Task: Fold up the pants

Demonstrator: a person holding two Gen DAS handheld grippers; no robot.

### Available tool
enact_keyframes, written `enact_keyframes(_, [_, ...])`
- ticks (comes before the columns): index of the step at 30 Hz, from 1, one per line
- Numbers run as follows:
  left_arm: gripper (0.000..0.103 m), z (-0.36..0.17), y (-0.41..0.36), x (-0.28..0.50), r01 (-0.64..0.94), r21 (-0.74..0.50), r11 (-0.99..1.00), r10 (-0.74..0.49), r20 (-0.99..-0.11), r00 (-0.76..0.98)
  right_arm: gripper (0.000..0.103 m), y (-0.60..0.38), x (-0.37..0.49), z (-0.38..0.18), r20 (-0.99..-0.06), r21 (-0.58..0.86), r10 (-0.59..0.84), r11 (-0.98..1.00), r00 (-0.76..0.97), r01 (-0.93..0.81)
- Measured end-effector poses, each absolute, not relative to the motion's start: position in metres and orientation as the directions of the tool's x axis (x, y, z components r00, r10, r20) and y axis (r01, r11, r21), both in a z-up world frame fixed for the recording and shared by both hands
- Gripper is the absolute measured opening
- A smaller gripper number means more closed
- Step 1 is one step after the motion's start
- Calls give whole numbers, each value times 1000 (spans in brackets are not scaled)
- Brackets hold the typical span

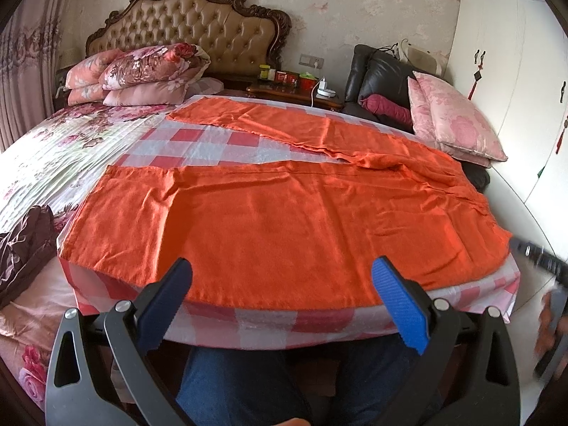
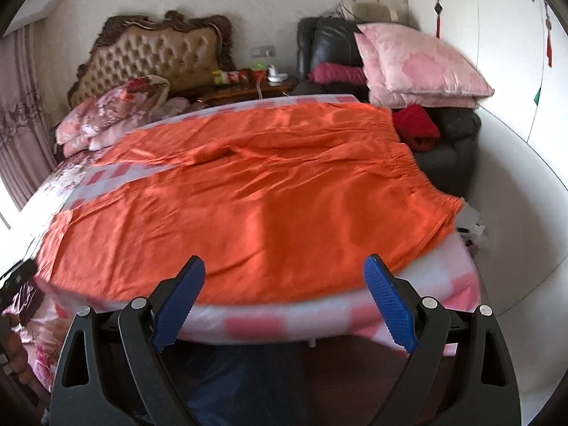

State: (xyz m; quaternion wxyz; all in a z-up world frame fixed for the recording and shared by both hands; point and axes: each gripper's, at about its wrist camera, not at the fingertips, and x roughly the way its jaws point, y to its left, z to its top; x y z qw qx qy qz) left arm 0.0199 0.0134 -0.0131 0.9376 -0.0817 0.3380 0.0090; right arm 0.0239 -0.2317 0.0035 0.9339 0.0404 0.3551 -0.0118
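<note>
Orange pants (image 1: 284, 213) lie spread flat on a pink-and-white checked sheet (image 1: 227, 145), both legs running left, the elastic waistband (image 1: 472, 191) at the right. My left gripper (image 1: 284, 269) hovers open just above the near hem edge of the closer leg, holding nothing. In the right wrist view the same pants (image 2: 248, 206) fill the middle, with the waistband (image 2: 436, 184) toward the right. There my right gripper (image 2: 285, 266) stands open over the near edge, nearer the waist, and it is empty. The right gripper's body shows blurred at the far right (image 1: 539, 255) of the left wrist view.
The checked sheet covers a board on a bed with a floral cover (image 1: 64, 152), stacked pillows (image 1: 142, 71) and a tufted headboard (image 1: 188, 21). A dark chair with pink cushions (image 1: 451, 117) stands at the right, a nightstand (image 1: 294, 88) behind. My blue-trousered legs (image 1: 269, 387) are below.
</note>
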Motion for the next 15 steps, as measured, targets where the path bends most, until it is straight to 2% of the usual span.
enact_keyframes(4, [101, -22, 25, 43, -83, -148, 985, -36, -660, 750, 88, -287, 104, 22, -710, 22, -38, 997, 703, 77])
enact_keyframes(9, [101, -37, 38, 70, -98, -146, 984, -32, -695, 719, 88, -357, 212, 25, -787, 78, -12, 990, 617, 118])
enact_keyframes(12, [101, -45, 49, 85, -117, -140, 983, -18, -715, 699, 88, -385, 283, 11, -835, 43, -40, 990, 549, 137])
enact_keyframes(15, [101, -47, 63, 96, -139, -139, 980, -4, -722, 692, 88, -407, 337, -8, -877, 105, 16, 982, 481, 158])
